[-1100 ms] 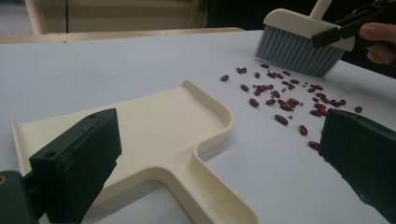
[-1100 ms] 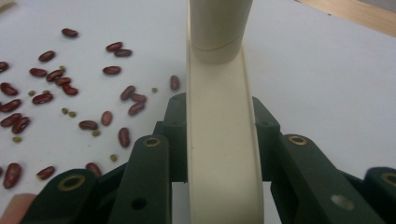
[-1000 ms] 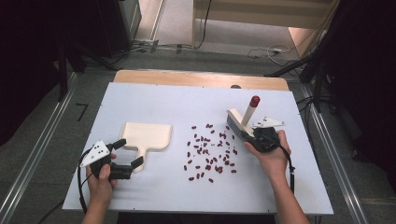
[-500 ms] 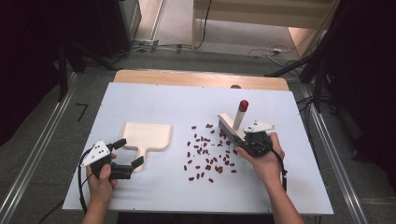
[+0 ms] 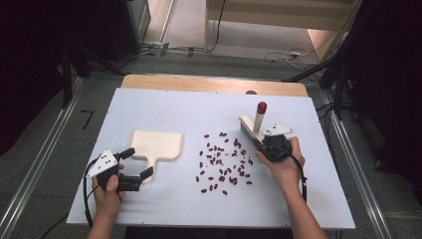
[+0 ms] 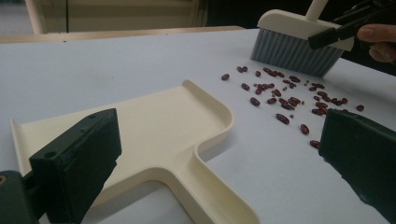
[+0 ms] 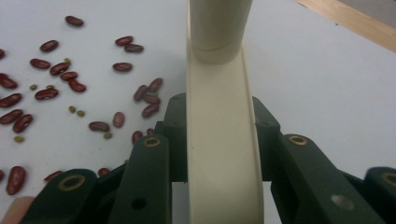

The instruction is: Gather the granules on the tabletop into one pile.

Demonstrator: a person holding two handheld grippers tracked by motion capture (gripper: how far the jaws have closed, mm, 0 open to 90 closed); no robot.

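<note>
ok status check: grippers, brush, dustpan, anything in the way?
Right gripper shut on brush, bristles beside beans. Left gripper open, straddling dustpan handle. Nothing between beans and dustpan.

In the right gripper view, the top edge cuts off the cream plastic brush's [image 7: 219, 116] round handle at twelve o'clock, and its bristles lie hidden beneath its back. Tiny greenish specks [image 7: 74, 110] among the dark red kidney beans [image 7: 56, 69] are too small to identify. In the left gripper view, the bottom edge crops the cream plastic dustpan's [image 6: 154, 126] handle at six o'clock.
</note>
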